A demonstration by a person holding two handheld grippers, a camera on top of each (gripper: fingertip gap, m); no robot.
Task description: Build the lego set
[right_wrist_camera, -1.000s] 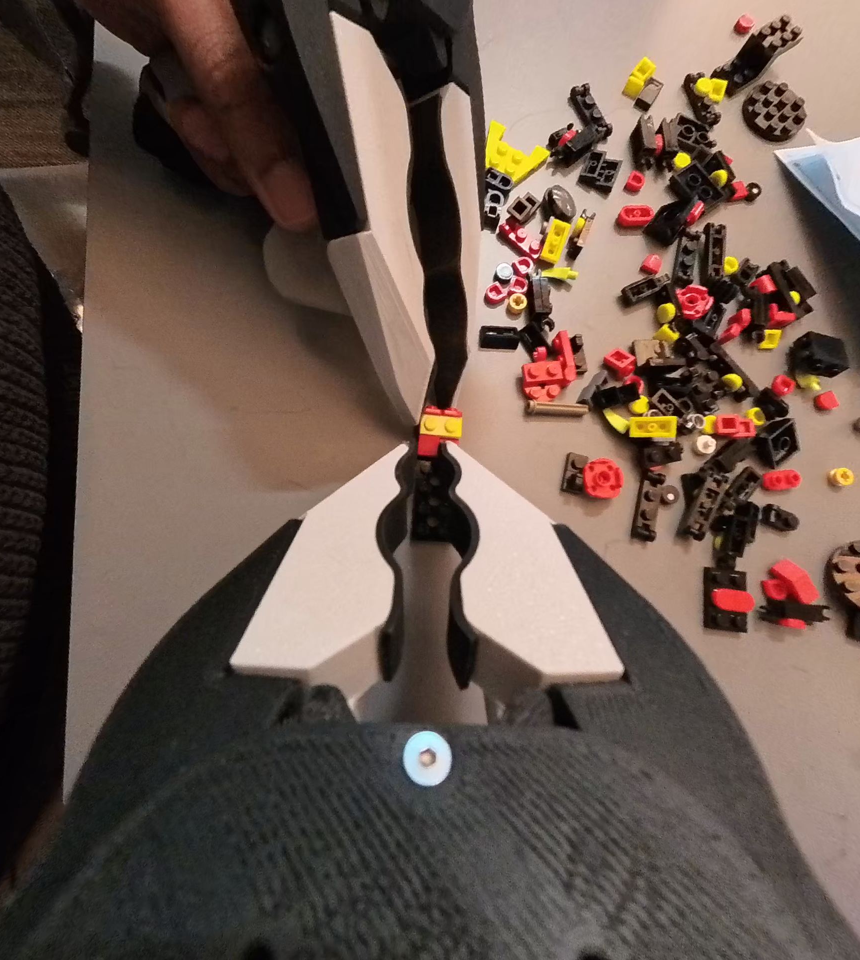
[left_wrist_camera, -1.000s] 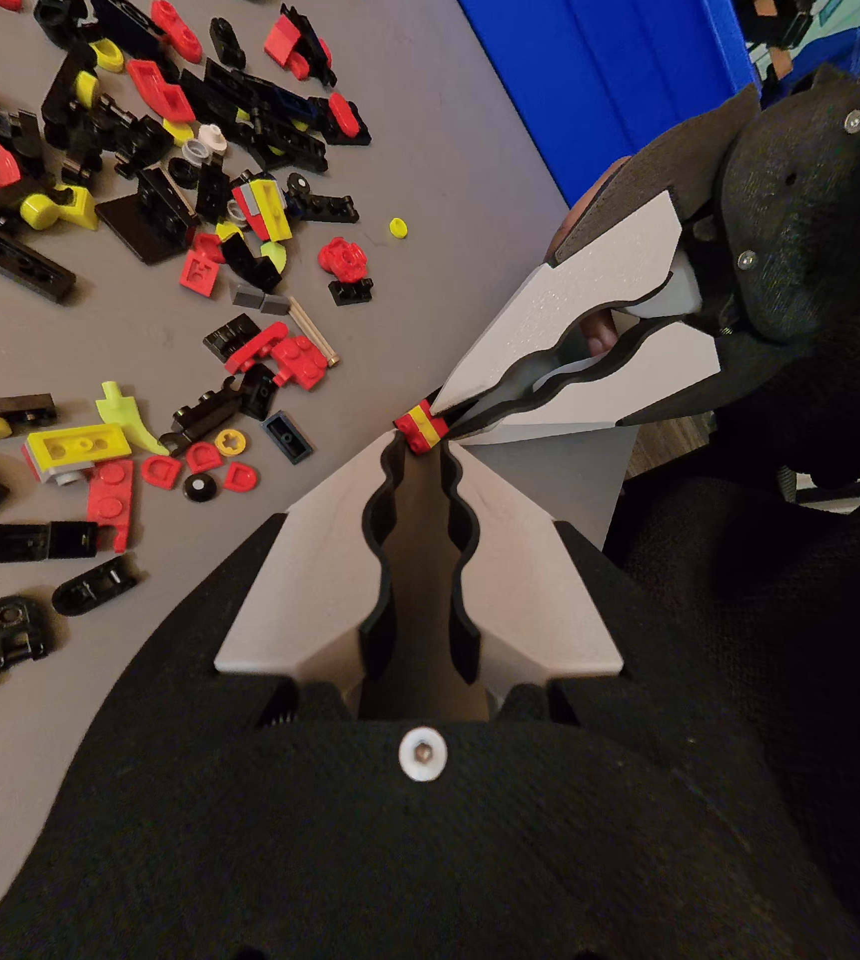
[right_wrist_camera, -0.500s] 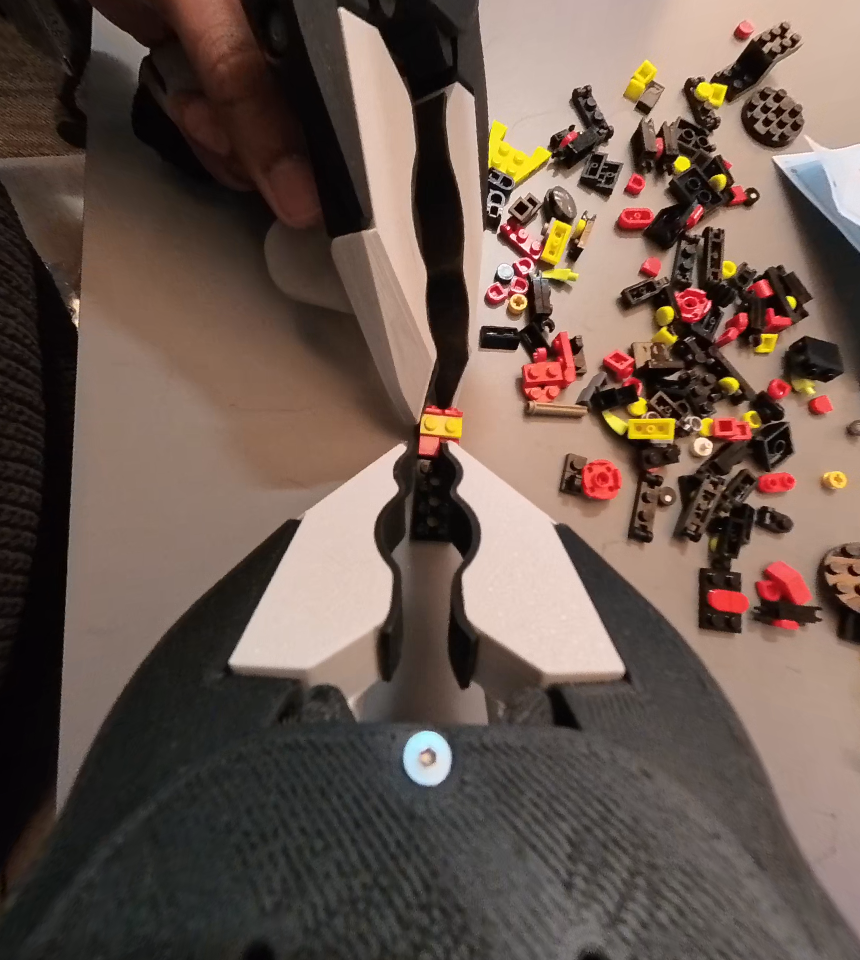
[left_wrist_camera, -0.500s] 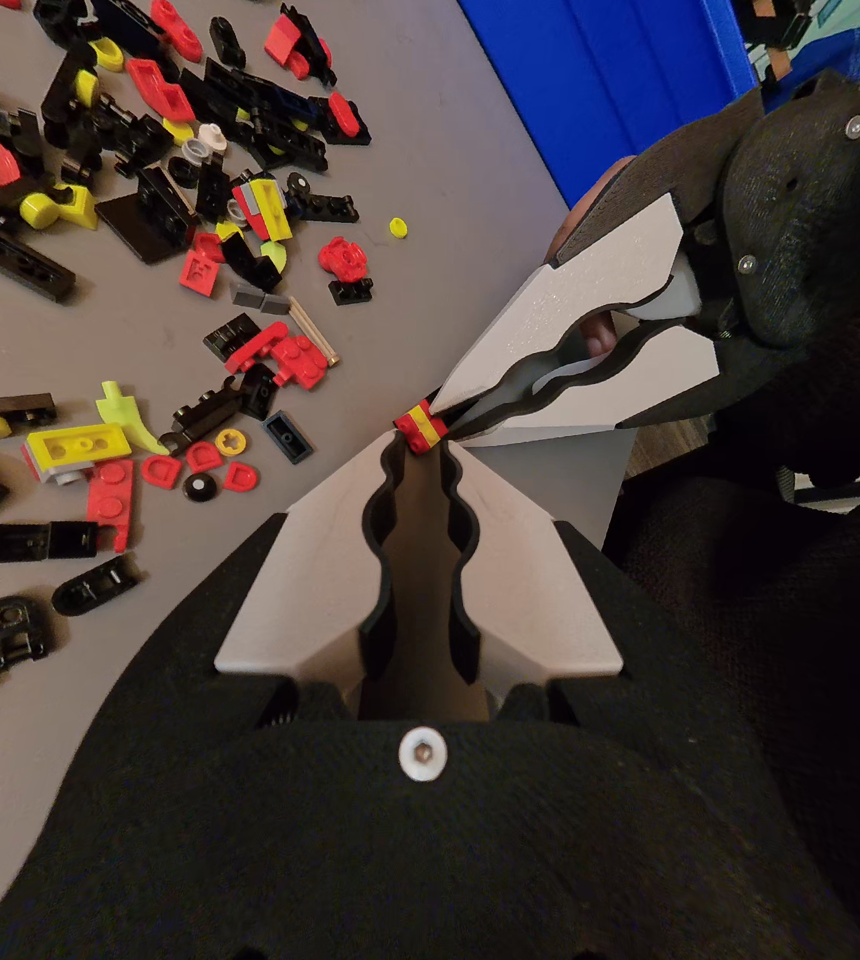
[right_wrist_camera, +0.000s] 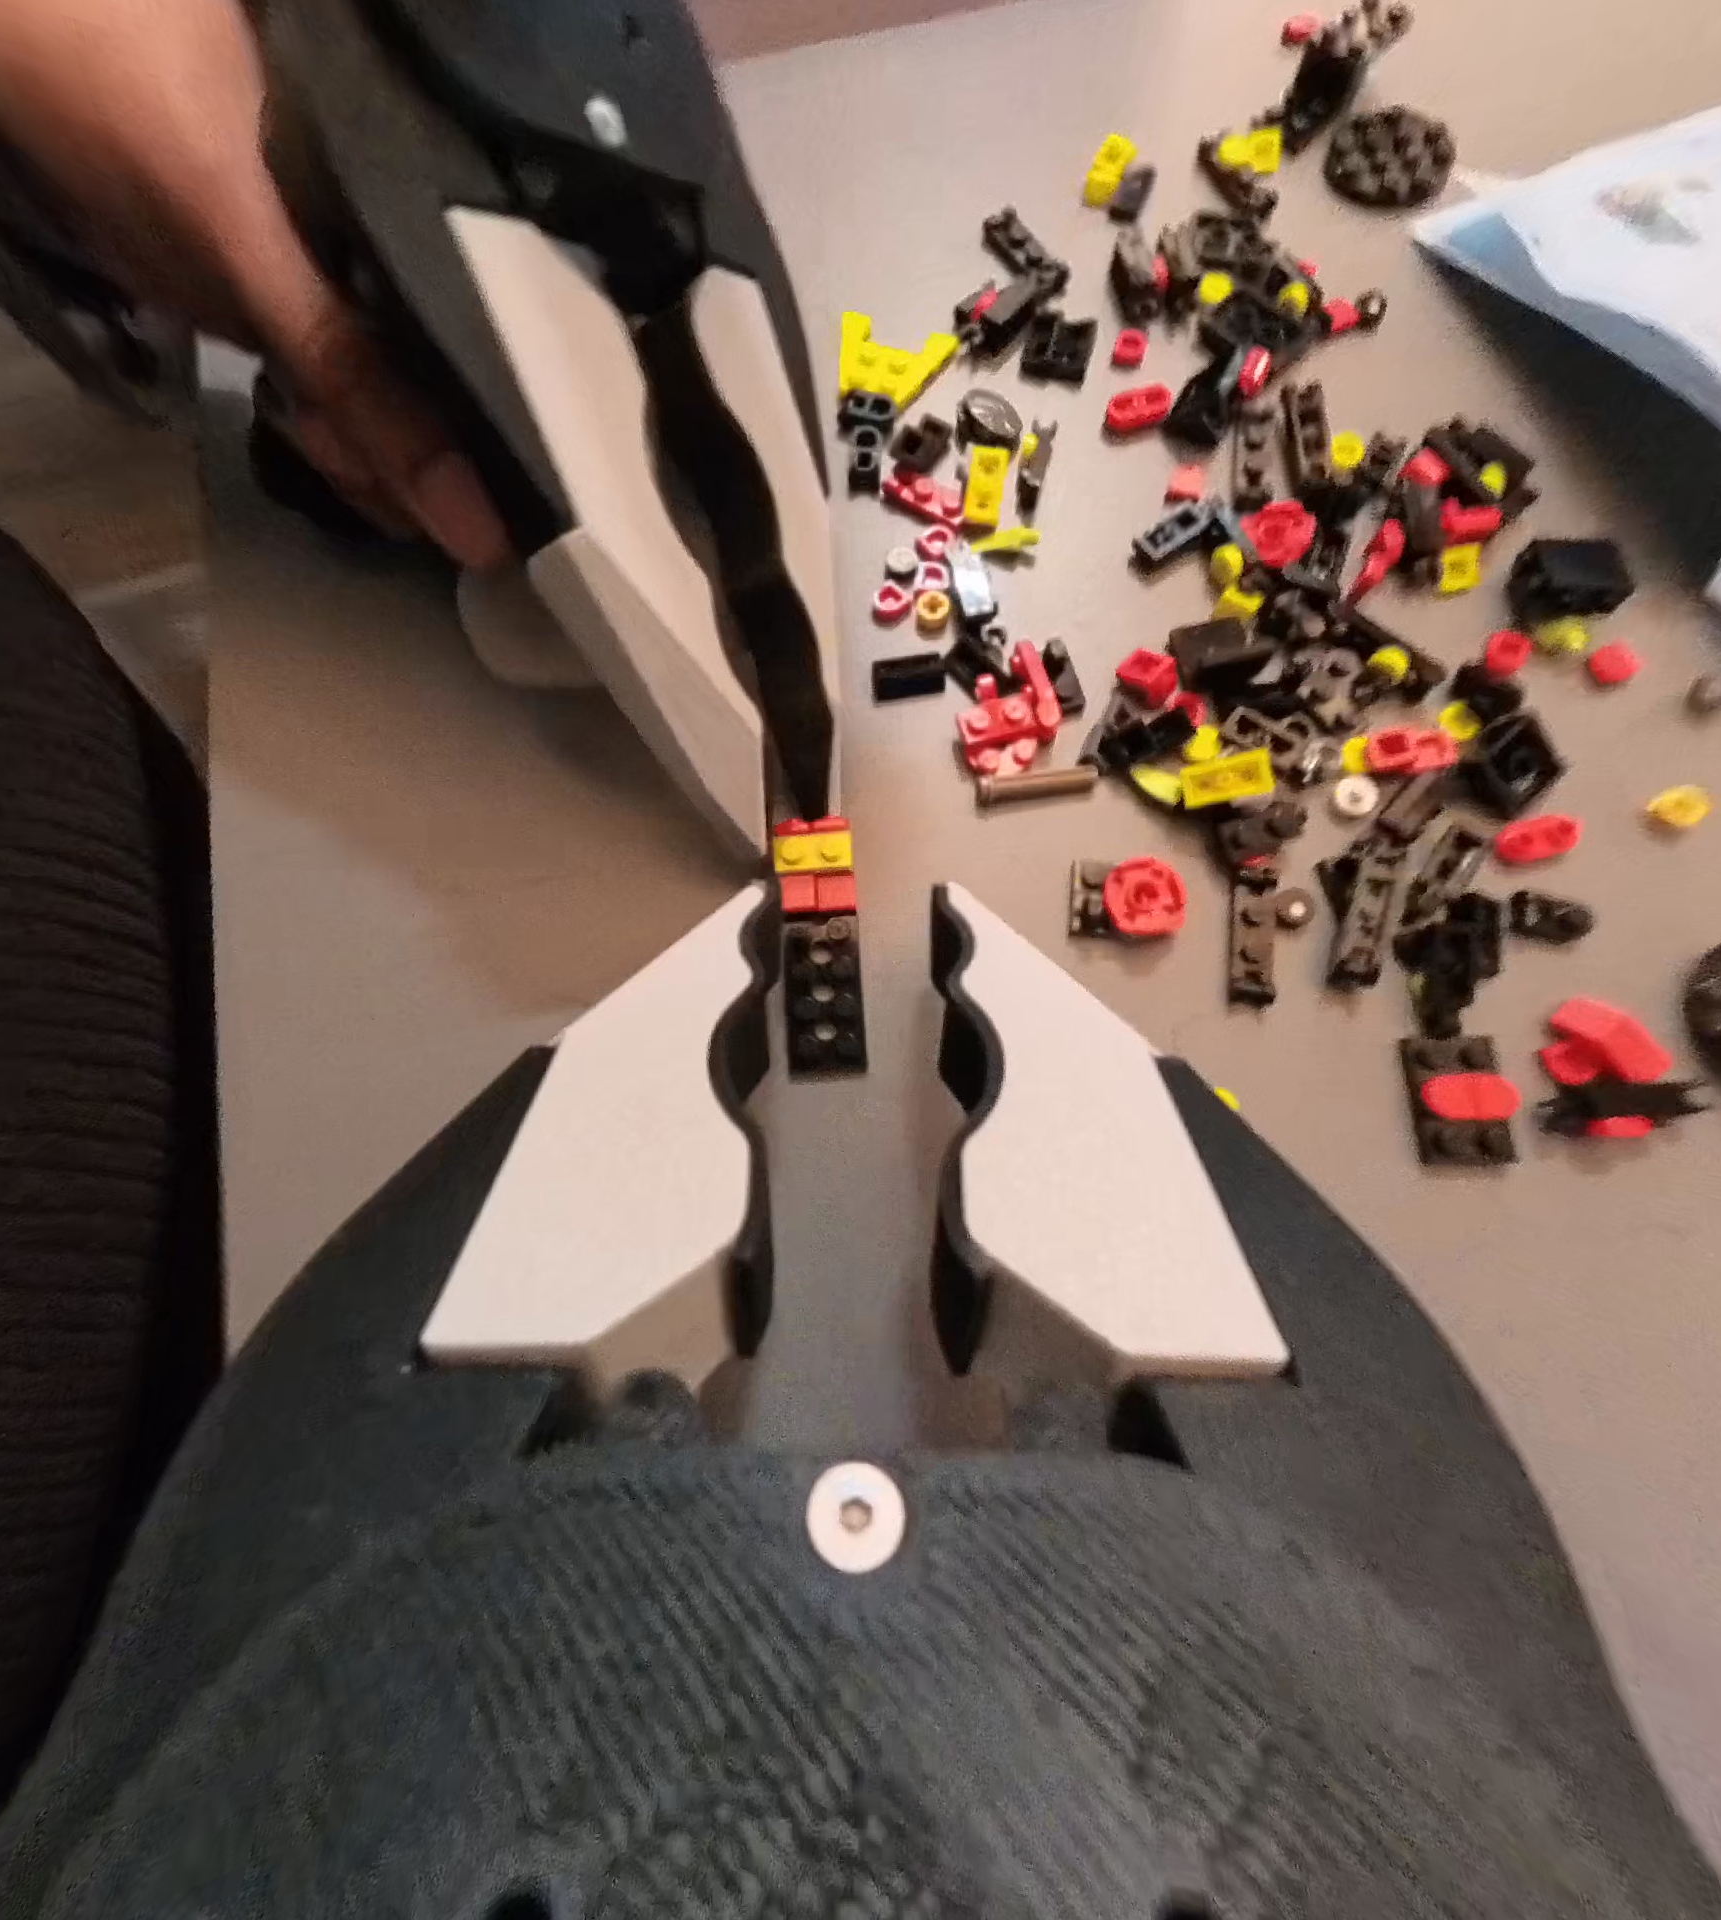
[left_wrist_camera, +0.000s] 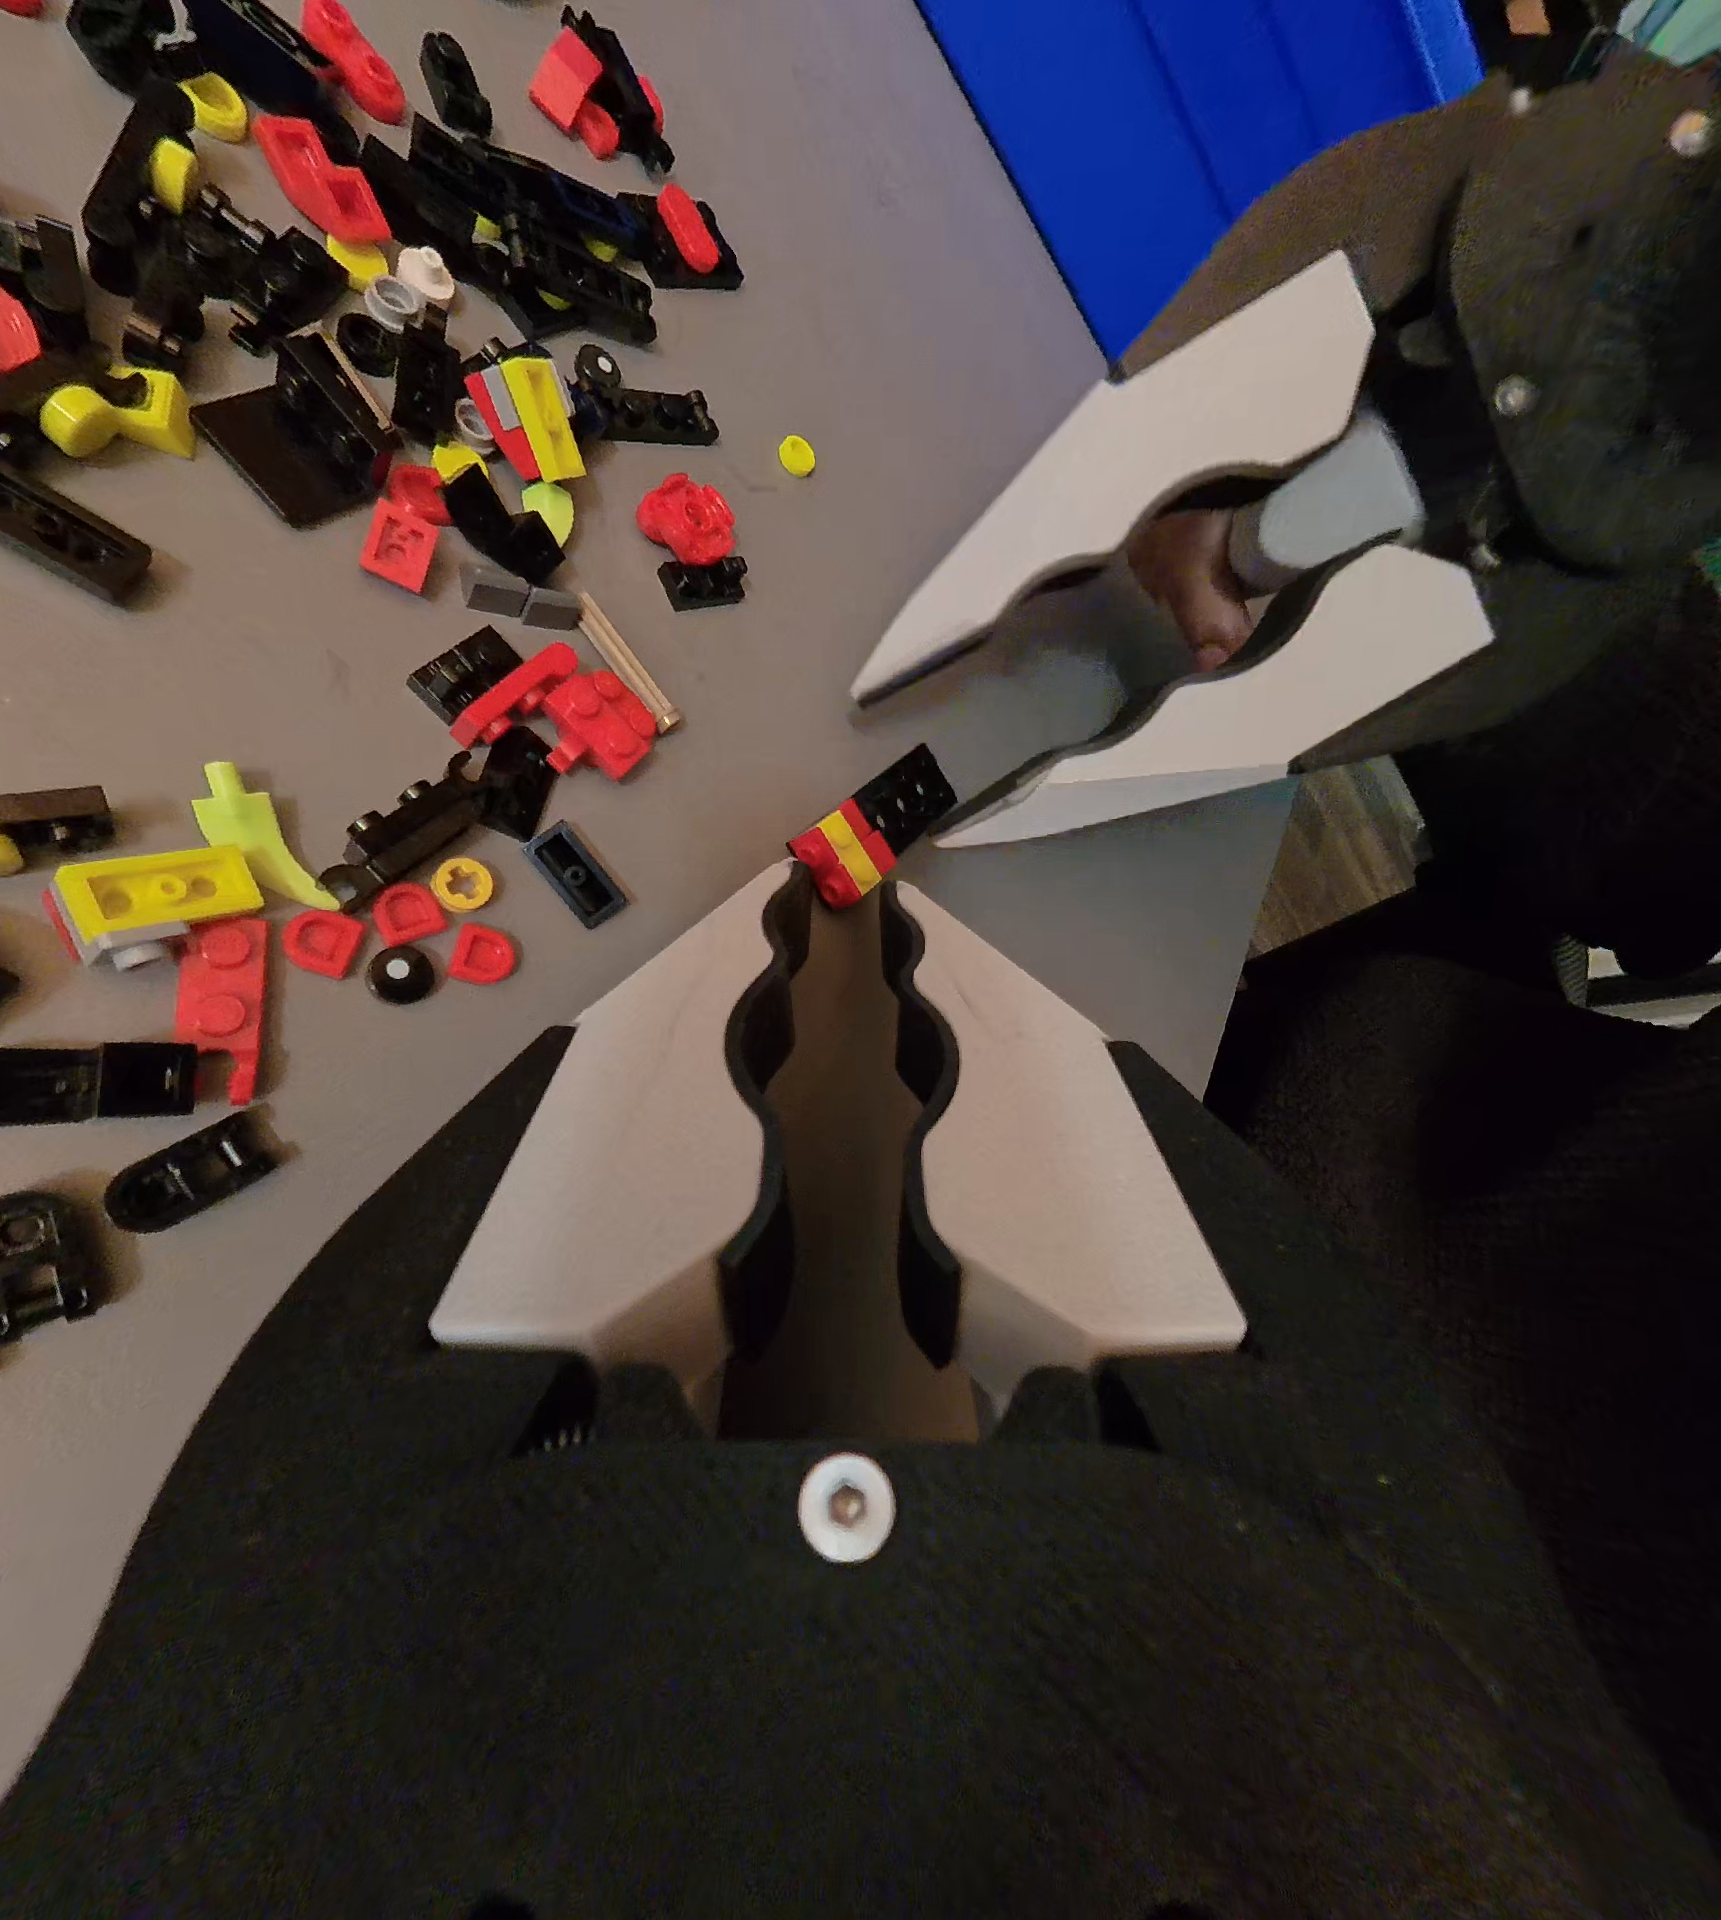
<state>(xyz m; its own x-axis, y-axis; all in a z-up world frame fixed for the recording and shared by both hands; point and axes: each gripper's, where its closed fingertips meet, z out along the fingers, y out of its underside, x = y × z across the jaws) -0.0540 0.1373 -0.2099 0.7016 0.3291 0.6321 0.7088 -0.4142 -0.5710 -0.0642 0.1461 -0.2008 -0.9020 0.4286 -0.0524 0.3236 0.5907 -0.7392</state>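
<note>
A small lego assembly (left_wrist_camera: pixel 871 831), a red and yellow brick stack on a black plate, is pinched at its red-yellow end by my left gripper (left_wrist_camera: pixel 840 883), which is shut on it above the grey table (left_wrist_camera: pixel 420 1195). In the right wrist view the assembly (right_wrist_camera: pixel 820 935) lies between the spread fingers of my right gripper (right_wrist_camera: pixel 848 894), which is open and does not grip it. The left gripper (right_wrist_camera: pixel 799 821) comes in there from above. In the left wrist view the right gripper (left_wrist_camera: pixel 897 764) shows at upper right, jaws apart, a hand behind it.
Loose red, yellow and black lego pieces (left_wrist_camera: pixel 316 468) are scattered over the table; they also show in the right wrist view (right_wrist_camera: pixel 1303 675). An instruction booklet (right_wrist_camera: pixel 1666 260) lies at the far right. A blue bin (left_wrist_camera: pixel 1147 125) stands beyond the table edge. Dark clothing fills the near side. Only a small space, under 4 cm, lies between the two pairs of fingers.
My right gripper has opened and let go of the assembly's black plate, and has drawn back slightly. The left gripper still holds the red-yellow end in place.
</note>
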